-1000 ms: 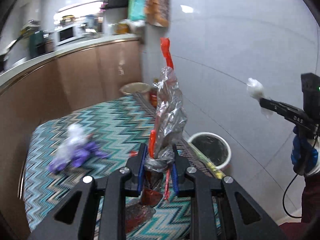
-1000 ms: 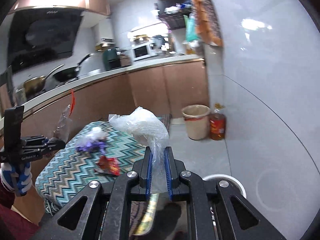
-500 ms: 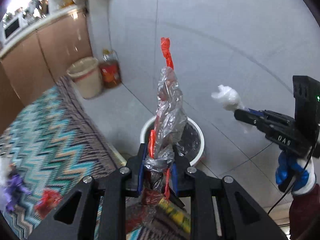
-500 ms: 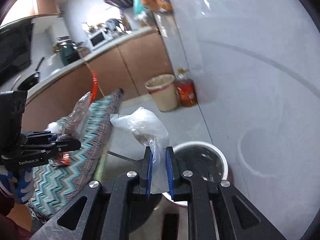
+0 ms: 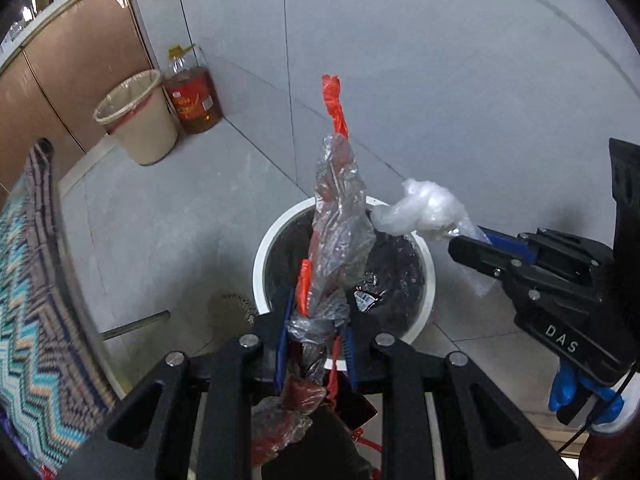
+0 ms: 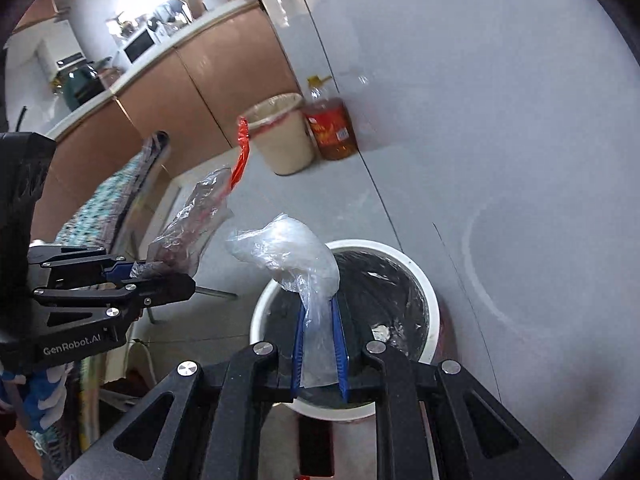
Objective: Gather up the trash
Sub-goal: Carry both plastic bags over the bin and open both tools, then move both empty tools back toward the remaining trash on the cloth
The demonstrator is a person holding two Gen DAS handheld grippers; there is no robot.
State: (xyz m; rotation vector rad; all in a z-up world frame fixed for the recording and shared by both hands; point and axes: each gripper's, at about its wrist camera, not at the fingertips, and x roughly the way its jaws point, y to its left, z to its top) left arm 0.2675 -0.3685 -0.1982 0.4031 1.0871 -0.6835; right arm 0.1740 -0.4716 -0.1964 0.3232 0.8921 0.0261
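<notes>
The left tongs [image 5: 316, 344] are clenched on a crumpled clear wrapper [image 5: 340, 236] with a red strip, held above the white-rimmed bin [image 5: 262, 256] on the floor. The right tongs [image 6: 320, 344] are clenched on a clear plastic bag [image 6: 292, 252] over the same bin. Farther off, a beige bin [image 5: 140, 128] and an oil bottle [image 5: 192, 100] stand by the wall, the zigzag-covered table [image 5: 28, 280] at the left.

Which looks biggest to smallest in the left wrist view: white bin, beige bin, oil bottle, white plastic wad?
1. White bin
2. Beige bin
3. Oil bottle and white plastic wad: similar; the wad sits nearer the camera, so unranked.
</notes>
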